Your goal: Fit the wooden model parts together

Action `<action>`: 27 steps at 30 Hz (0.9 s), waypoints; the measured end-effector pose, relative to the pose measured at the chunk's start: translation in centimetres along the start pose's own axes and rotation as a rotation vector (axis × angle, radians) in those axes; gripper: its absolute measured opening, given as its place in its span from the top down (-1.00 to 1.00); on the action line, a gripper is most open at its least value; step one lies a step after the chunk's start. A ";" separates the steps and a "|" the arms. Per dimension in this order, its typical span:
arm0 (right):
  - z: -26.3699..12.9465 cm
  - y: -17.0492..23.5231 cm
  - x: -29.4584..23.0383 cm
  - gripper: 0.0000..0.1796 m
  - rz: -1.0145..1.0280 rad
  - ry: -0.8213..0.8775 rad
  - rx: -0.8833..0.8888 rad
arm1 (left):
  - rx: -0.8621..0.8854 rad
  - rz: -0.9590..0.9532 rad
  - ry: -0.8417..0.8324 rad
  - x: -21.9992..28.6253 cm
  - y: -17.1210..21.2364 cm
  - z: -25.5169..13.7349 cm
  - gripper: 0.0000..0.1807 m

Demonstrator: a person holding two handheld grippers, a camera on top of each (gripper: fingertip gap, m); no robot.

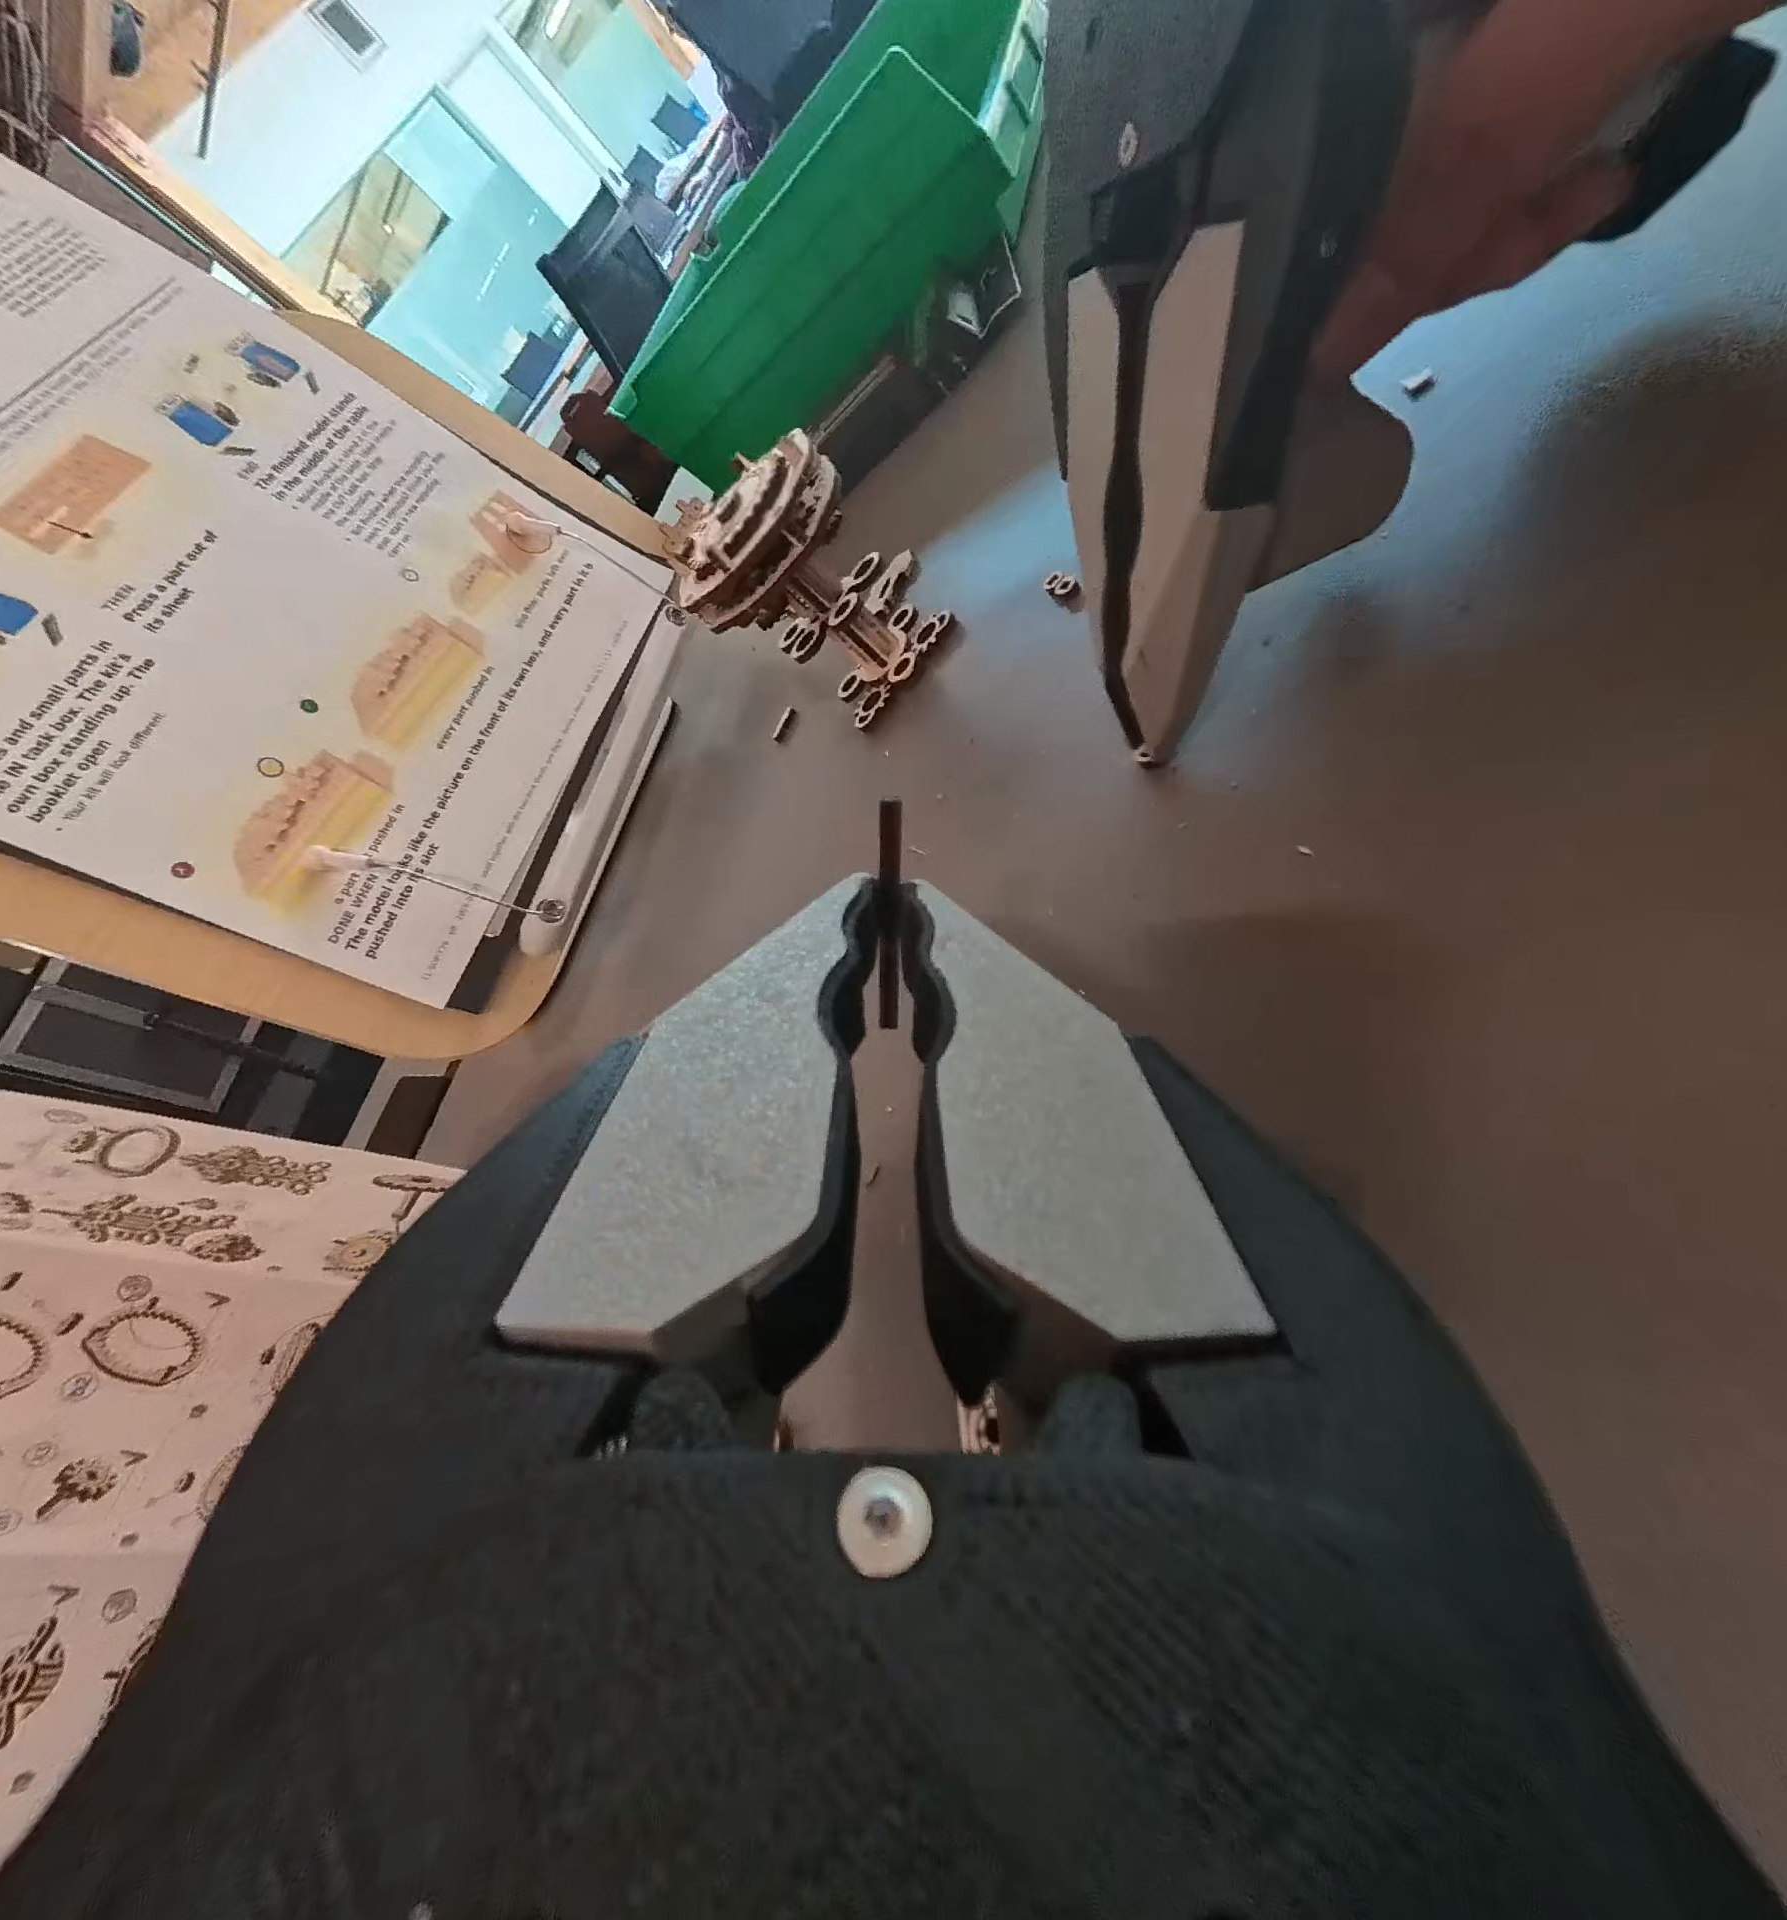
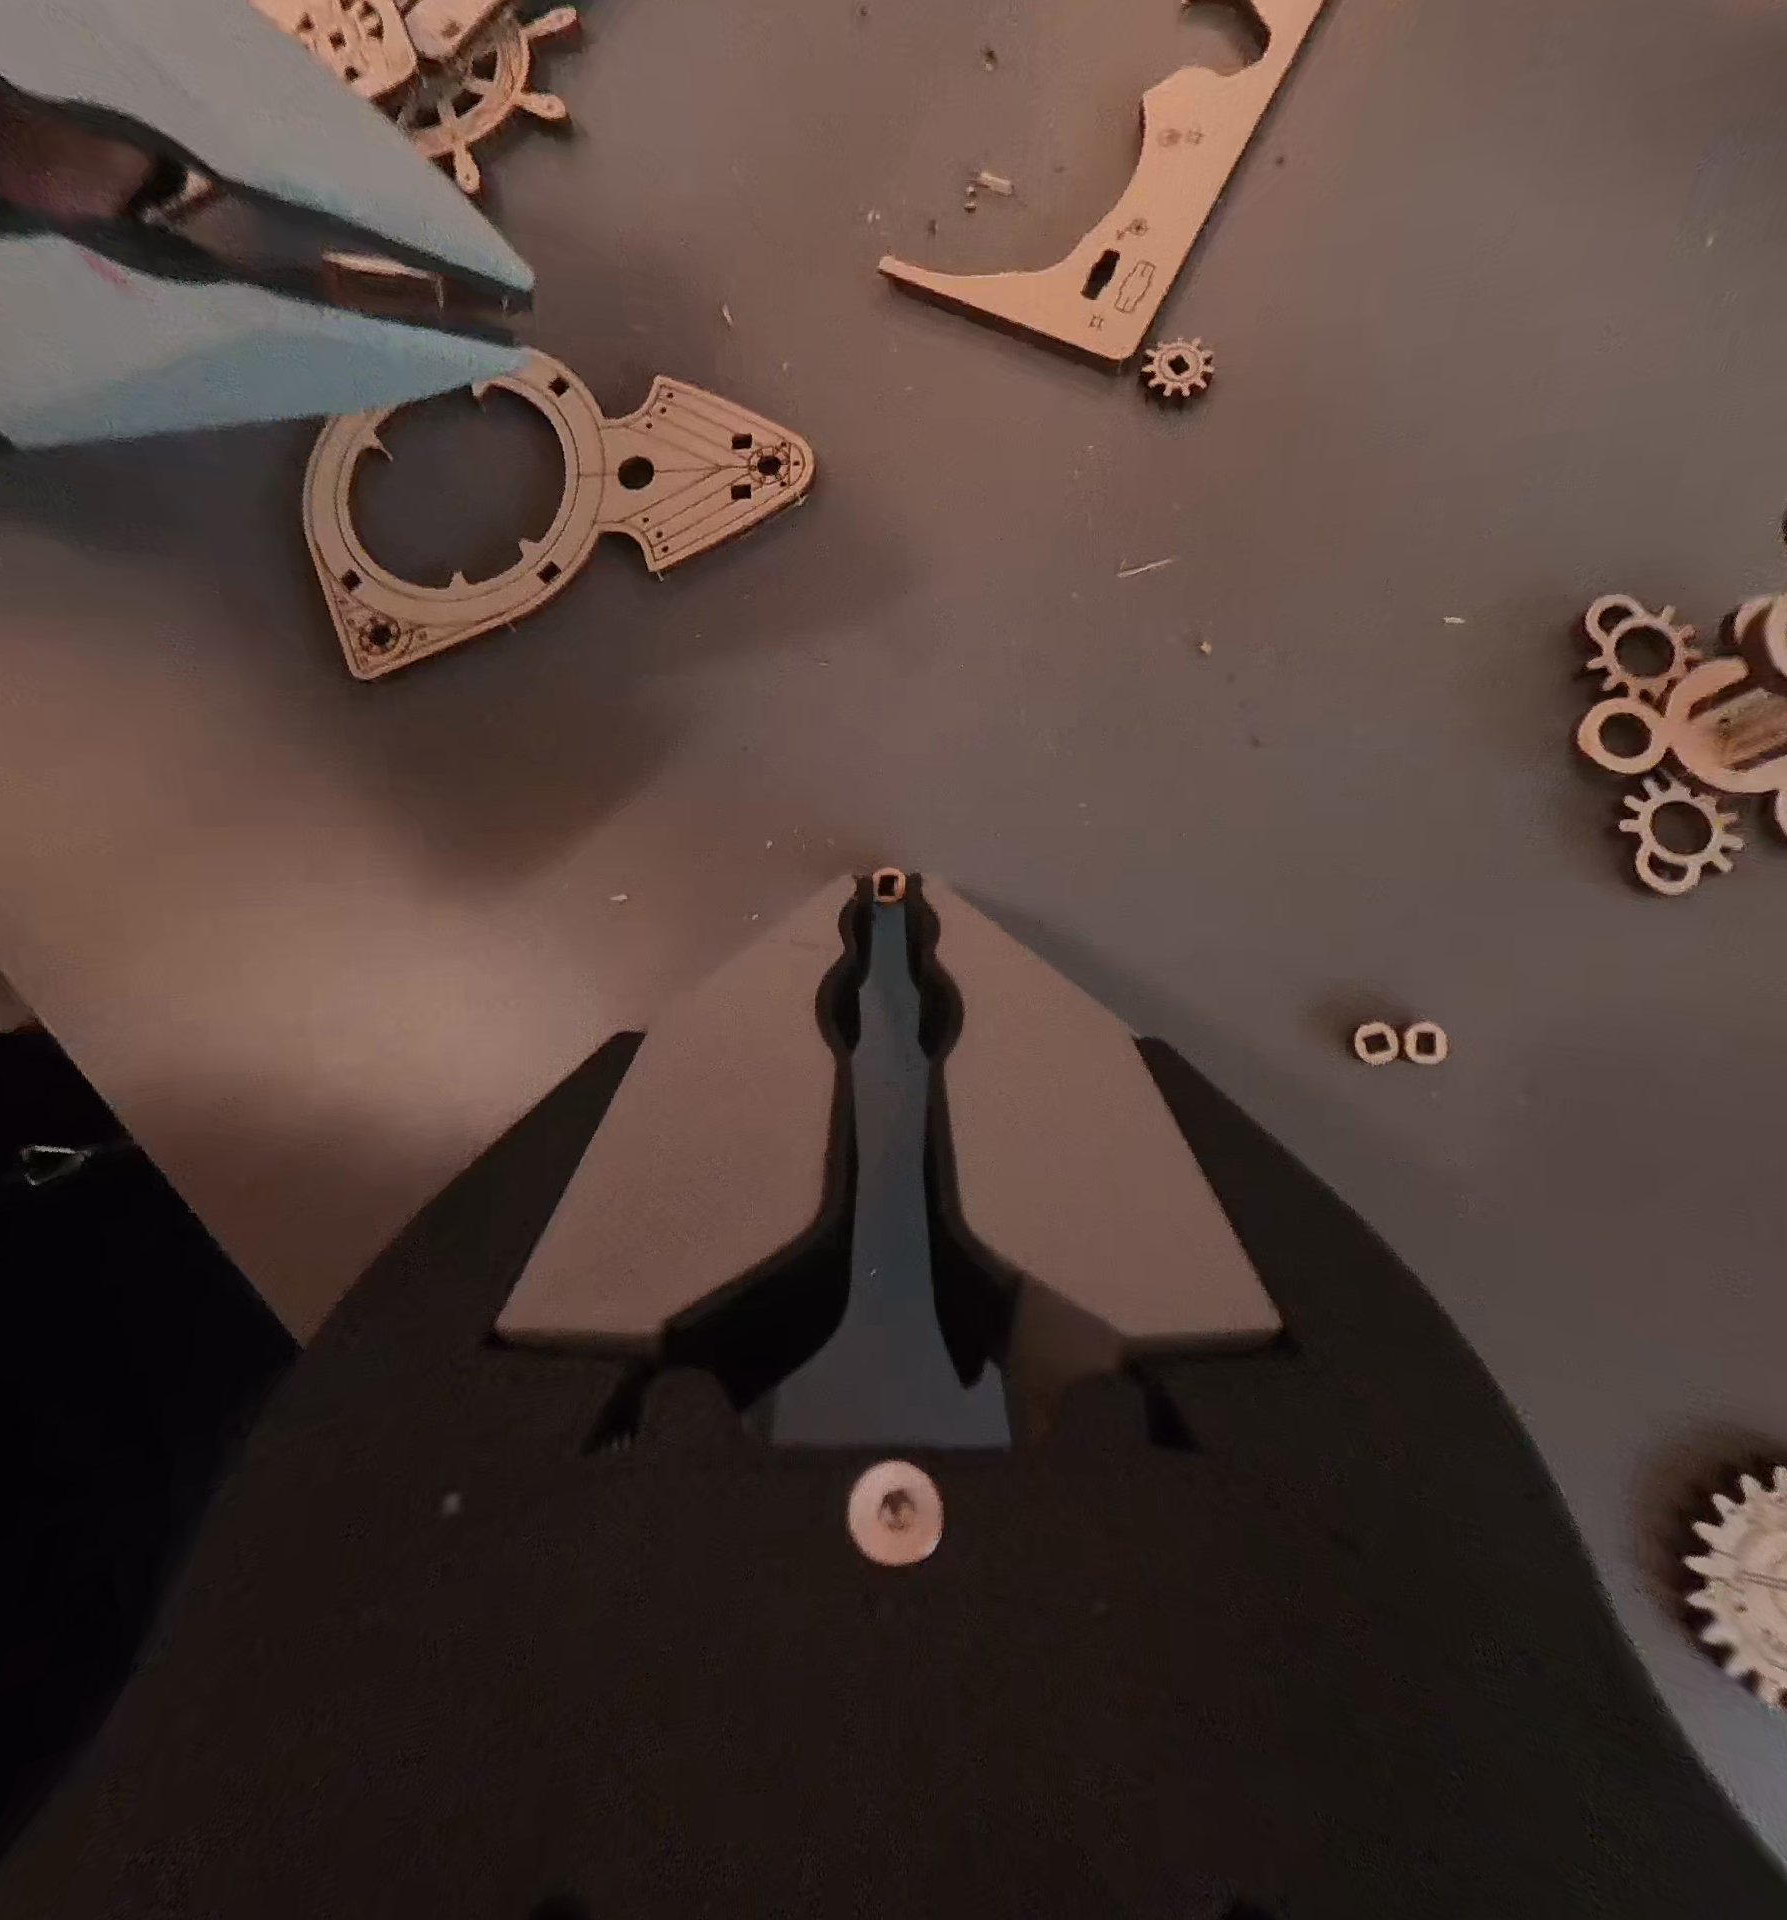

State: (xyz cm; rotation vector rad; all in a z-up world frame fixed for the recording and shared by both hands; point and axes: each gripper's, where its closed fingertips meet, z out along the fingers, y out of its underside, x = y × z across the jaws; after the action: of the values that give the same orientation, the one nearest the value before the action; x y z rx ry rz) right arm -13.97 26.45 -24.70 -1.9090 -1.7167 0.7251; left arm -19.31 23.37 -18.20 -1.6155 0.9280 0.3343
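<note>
The left tongs [image 1: 887,904] pinch a dark axle pin [image 1: 889,914]; the right tongs [image 2: 889,889] pinch a tiny square-holed ring [image 2: 888,885], which could flick away if misaligned.

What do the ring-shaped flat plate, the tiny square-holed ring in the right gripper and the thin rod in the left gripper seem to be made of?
Ring-shaped plate: thin pale plywood, matte, apparently laser-cut, with dark burnt edges and engraved lines.
Tiny ring, pinched at the right gripper tips: the same pale wood, it seems; too small to be sure.
Thin rod, clamped in the left gripper: looks very dark, straight and matte; possibly dark wood, but this view leaves it open.
</note>
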 end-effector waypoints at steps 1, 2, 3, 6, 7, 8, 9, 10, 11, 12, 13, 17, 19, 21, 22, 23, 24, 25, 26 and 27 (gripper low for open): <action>0.0 0.1 0.0 0.97 -0.029 0.010 -0.017 | 0.004 -0.001 -0.006 -0.2 0.0 -0.1 0.99; 0.0 0.1 -0.1 0.96 -0.059 0.019 -0.030 | 0.003 -0.003 -0.011 -0.3 0.0 -0.1 0.99; 0.0 0.1 -0.2 0.91 -0.085 0.018 -0.040 | 0.004 -0.006 -0.013 -0.4 0.1 -0.1 0.99; -0.4 0.3 0.6 0.73 -0.140 0.090 -0.069 | 0.017 -0.008 -0.029 -0.7 -0.1 -0.3 1.00; -0.9 0.1 0.9 0.74 -0.147 0.117 -0.055 | 0.019 -0.006 -0.035 -0.8 -0.2 -0.3 1.00; -1.4 -0.3 0.9 0.76 -0.137 0.122 -0.024 | 0.021 -0.004 -0.043 -0.9 -0.2 -0.3 1.00; -2.0 -1.2 0.4 0.80 -0.115 0.103 0.031 | 0.022 -0.001 -0.050 -1.0 -0.3 -0.3 1.00; -2.5 -2.3 -0.5 0.80 -0.093 0.066 0.101 | 0.024 0.001 -0.059 -1.1 -0.4 -0.4 0.99; -3.0 -3.4 -1.5 0.80 -0.074 0.026 0.168 | 0.031 0.002 -0.068 -1.3 -0.6 -0.4 1.00; -3.3 -4.5 -2.4 0.80 -0.063 -0.007 0.218 | 0.039 0.003 -0.075 -1.4 -0.7 -0.5 1.00; -3.5 -5.4 -3.2 0.79 -0.060 -0.029 0.259 | 0.043 0.004 -0.080 -1.4 -0.9 -0.5 1.00; -4.2 -9.0 -5.7 0.79 -0.089 -0.088 0.431 | 0.046 0.017 -0.099 -1.5 -1.0 -0.7 1.00; -4.2 -9.9 -5.7 0.83 -0.089 -0.065 0.468 | 0.050 0.021 -0.111 -1.7 -1.1 -0.9 1.00; -3.7 -10.1 -5.9 0.88 -0.081 -0.077 0.460 | 0.052 0.018 -0.124 -1.9 -1.2 -1.0 1.00; -3.5 -10.3 -6.1 0.89 -0.079 -0.095 0.461 | 0.051 0.017 -0.124 -1.9 -1.2 -1.0 0.99; -3.4 -10.4 -6.5 0.90 -0.082 -0.118 0.468 | 0.046 0.018 -0.125 -1.9 -1.2 -0.9 0.99; -3.3 -10.6 -6.6 0.90 -0.082 -0.124 0.477 | 0.043 0.022 -0.121 -1.8 -1.1 -0.9 0.99; -3.2 -10.7 -6.4 0.93 -0.088 -0.116 0.485 | 0.042 0.030 -0.120 -1.7 -1.2 -0.9 1.00; -3.1 -10.8 -6.3 0.99 -0.096 -0.105 0.489 | 0.040 0.040 -0.121 -1.7 -1.2 -0.9 1.00; -3.1 -10.8 -6.2 0.99 -0.104 -0.100 0.489 | 0.033 0.049 -0.127 -1.7 -1.2 -0.8 1.00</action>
State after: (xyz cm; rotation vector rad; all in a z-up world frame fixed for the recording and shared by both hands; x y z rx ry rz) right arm -20.45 21.49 -14.85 -1.4594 -1.5047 1.0977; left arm -19.79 23.23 -16.05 -1.5252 0.8728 0.4490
